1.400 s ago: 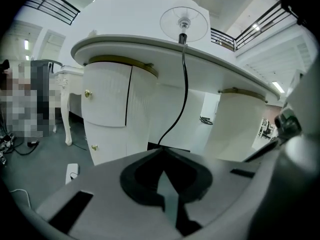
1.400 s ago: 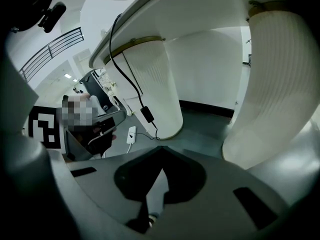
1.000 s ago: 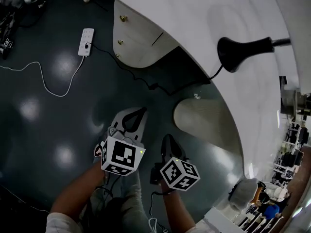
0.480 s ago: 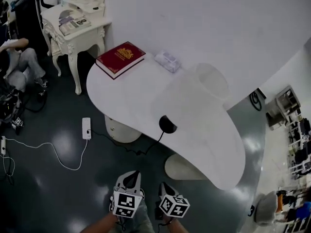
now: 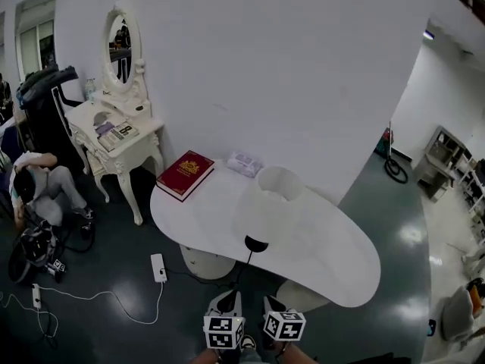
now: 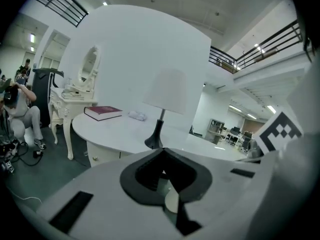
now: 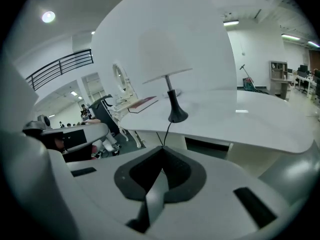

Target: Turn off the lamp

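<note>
Lamp (image 5: 267, 209): stands on the white table (image 5: 333, 268), near the edge that faces the grippers, at 12 o'clock from both in the head view.
Lamp axis: long axis vertical and upright, with the dark base on the tabletop, a thin stem and the white shade on top. From above, the shade sits toward 12 o'clock of the base.
Left gripper (image 5: 229, 300): jaws closed together, nothing between them, well short of the table.
Right gripper (image 5: 271, 303): jaws closed tip to tip, empty, just beside the left one at its 3 o'clock.
Head view only: power strip (image 5: 158, 268) on the dark floor at 8 o'clock of the lamp base; both marker cubes; a seated person (image 5: 34, 184) at far 9 o'clock.
Left gripper view only: lamp side-on at 12 o'clock, the stem flaring into the base.
Right gripper view only: cord (image 7: 165, 129) dropping from the base over the table edge toward 6 o'clock; the shade is pale against the wall.
Book (image 5: 186, 174): red, flat on the table, at 10 o'clock of the lamp.
Packet (image 5: 244, 163): white, at 11 o'clock of the lamp, contents unclear.
Dresser (image 5: 114, 139): white, with an oval mirror, at 10 o'clock of the table.
</note>
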Action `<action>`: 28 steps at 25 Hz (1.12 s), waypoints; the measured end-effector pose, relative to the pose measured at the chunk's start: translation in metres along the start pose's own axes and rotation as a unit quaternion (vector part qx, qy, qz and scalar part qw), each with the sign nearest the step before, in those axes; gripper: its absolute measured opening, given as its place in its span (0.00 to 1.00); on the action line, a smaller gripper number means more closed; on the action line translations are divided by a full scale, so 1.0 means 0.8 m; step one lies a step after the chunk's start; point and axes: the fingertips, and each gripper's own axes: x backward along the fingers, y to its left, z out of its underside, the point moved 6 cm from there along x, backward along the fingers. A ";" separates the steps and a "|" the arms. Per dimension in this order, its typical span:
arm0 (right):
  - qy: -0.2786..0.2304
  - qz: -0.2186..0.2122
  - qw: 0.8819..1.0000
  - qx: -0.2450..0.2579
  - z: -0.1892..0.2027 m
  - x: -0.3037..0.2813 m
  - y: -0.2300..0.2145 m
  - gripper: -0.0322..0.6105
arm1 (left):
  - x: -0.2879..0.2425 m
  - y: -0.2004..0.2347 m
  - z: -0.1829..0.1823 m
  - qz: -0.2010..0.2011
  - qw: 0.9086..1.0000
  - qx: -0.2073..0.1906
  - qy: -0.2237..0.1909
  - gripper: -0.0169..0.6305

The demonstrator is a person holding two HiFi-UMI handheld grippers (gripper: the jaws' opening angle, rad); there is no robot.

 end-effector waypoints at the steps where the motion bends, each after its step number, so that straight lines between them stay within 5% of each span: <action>1: -0.007 -0.003 1.000 0.002 -0.009 0.002 0.003 0.05 | -0.001 -0.001 -0.008 -0.002 1.000 0.000 -0.004 0.04; 14: -0.123 -0.015 0.992 0.021 -0.143 0.027 -0.004 0.05 | -0.031 -0.034 -0.128 -0.006 0.996 -0.042 -0.079 0.04; 28: -0.112 -0.015 0.993 0.016 -0.133 0.024 -0.028 0.05 | -0.055 -0.050 -0.100 -0.010 0.998 -0.026 -0.062 0.04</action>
